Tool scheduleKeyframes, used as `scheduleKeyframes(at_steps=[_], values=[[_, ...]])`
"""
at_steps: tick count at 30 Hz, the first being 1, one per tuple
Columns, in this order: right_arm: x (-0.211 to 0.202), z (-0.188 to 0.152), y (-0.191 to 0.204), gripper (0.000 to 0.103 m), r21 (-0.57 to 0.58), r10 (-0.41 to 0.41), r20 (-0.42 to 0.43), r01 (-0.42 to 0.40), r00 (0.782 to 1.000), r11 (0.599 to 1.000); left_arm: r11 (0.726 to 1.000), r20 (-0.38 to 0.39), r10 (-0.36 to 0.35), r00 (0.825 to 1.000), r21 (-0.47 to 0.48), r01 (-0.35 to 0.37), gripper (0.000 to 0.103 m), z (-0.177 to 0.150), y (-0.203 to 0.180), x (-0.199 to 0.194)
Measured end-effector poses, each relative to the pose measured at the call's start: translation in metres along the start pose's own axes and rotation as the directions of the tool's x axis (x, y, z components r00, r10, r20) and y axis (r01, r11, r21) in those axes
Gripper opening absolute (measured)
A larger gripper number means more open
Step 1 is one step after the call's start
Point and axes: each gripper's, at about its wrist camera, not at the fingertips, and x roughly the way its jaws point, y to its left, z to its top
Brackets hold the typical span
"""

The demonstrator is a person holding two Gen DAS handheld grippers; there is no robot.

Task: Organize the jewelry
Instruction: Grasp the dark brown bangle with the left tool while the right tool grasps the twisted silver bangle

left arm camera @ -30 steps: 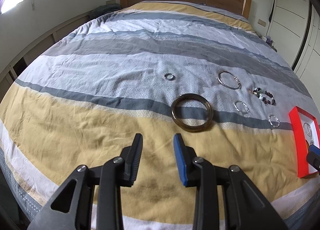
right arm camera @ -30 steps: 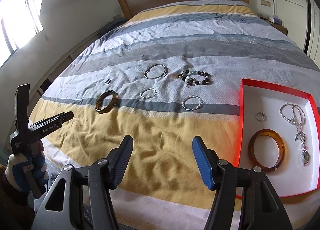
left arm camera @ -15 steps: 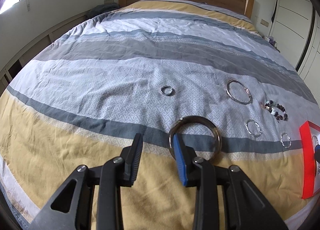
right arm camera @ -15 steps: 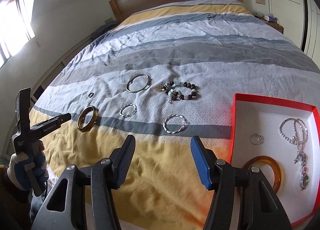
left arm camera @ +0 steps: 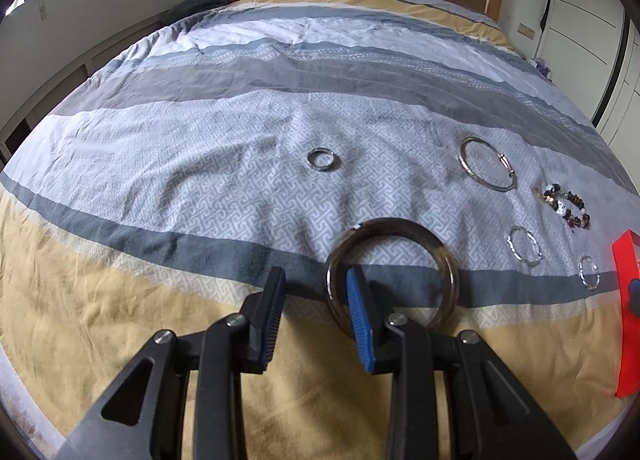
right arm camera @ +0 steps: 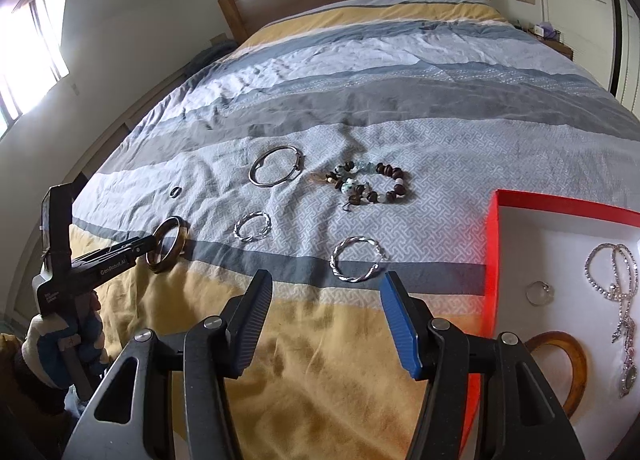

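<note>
Six loose pieces lie on the striped, wrinkled duvet [left arm camera: 200,163]: one thick dark glossy bangle [left arm camera: 390,274], one plain steel bangle [right arm camera: 275,171], two twisted silver bracelets [right arm camera: 357,258], one small ring [left arm camera: 322,159], one beaded bracelet [right arm camera: 370,182].

The left gripper [left arm camera: 314,300] stands half open and holds nothing; its blue finger is inside the dark bangle's hoop and its black one outside.

The right gripper [right arm camera: 326,308] is empty, wide, its jaws closing, just short of the nearer twisted bracelet.

The red-rimmed box [right arm camera: 490,260] lies beside its blue finger.

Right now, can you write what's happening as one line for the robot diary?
left gripper: open, one finger inside dark bangle | right gripper: closing, empty, near twisted silver bracelet | red box: partly filled
</note>
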Motion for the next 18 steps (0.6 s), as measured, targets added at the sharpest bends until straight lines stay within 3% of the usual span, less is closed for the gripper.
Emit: scheduleKeyframes(at_steps=[10,15,18], values=[[0.035,-0.002,0.032,0.054,-0.043,0.068,-0.048,-0.070,0.997,0.997,1.000,-0.022,-0.002,1.000,-0.004,0.002,0.029,0.000,0.003,0.019],[0.055,0.005,0.044,0.054,-0.061,0.085,-0.058,-0.089,0.995,0.994,0.999,-0.008,-0.006,1.000,-0.036,0.006,0.017,0.001,0.013,0.021],[0.065,0.009,0.051,0.054,-0.069,0.089,-0.055,-0.093,0.994,0.993,0.998,-0.004,-0.017,1.000,-0.053,0.017,0.016,0.001,0.018,0.022]])
